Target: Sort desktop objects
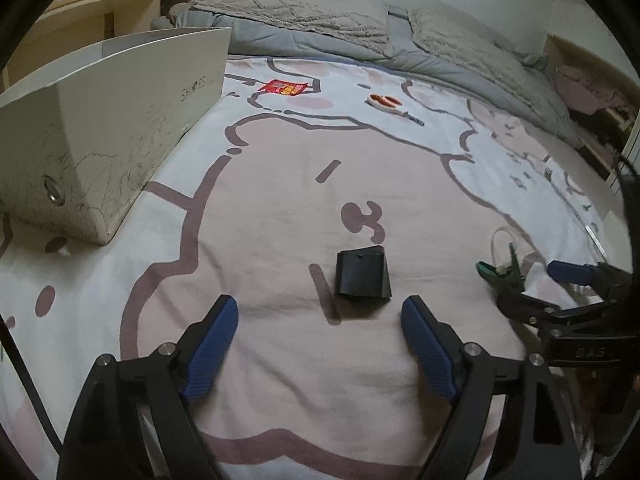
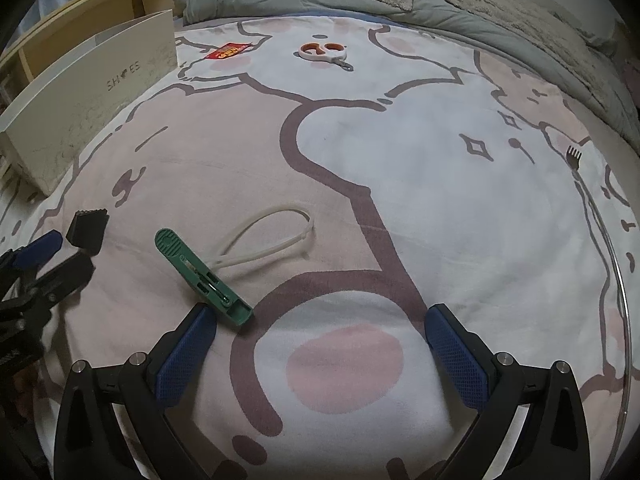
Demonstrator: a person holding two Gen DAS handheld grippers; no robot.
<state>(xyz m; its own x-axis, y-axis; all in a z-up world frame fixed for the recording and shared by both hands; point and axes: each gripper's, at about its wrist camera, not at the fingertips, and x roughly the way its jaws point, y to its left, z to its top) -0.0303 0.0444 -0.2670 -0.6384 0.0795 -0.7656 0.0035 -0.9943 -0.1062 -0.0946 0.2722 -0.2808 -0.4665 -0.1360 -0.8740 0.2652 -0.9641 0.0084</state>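
Both tools gape empty over the bed: left tool (image 1: 320,322) lines up on the small black plastic block (image 1: 362,276); right tool (image 2: 320,334) waits beside the green plastic clip (image 2: 202,274). Next, I judge, close on the block.

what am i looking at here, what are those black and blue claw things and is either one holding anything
They are hand-held grasping tools, one in each of a person's hands, each carrying a camera that looks along its two fingers. One picture looks past the left tool, the other past the right tool. Both are open and hold nothing. On the cartoon-print bed sheet lie a small black box, a green clip, a white cable tie, orange-and-white scissors, a red packet and a shoe box.
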